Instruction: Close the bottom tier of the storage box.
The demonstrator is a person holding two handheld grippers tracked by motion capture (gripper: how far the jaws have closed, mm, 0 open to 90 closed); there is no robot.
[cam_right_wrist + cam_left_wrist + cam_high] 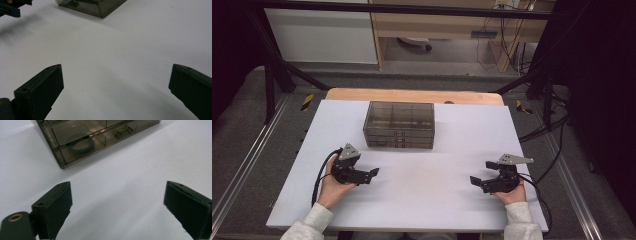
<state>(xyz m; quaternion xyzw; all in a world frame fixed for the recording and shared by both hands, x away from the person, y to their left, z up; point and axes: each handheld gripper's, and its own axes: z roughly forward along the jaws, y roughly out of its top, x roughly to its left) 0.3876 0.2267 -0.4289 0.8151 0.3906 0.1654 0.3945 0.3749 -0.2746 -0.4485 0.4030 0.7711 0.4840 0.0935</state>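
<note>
1. Jaws on both grippers stand wide apart with nothing between them. In the high view, the left gripper [373, 173] lies low over the white tabletop [427, 195] at the left, held in the person's left hand [331, 186], its tips turned toward the middle.
2. Same view: the right gripper [475, 181] sits at the right in the right hand [511, 193], tips also turned inward — the two face each other, well apart.
3. Same view: a smoky, see-through drawer box [399, 125] stands on the far middle of the tabletop, beyond both grippers and touching neither. Its drawers look pushed in.
4. Left gripper view: the two black jaws rise at the left and right edges with bare tabletop [120, 185] between. The near corner of the drawer box [82, 142] is at the top, and a dark ring [81, 145] lies inside one of its drawers.
5. Right gripper view: the jaws are spread just as wide over bare tabletop [112, 62]. A corner of the drawer box [100, 6] shows at the top — the left gripper [11, 8] peeks in at the upper left.
</note>
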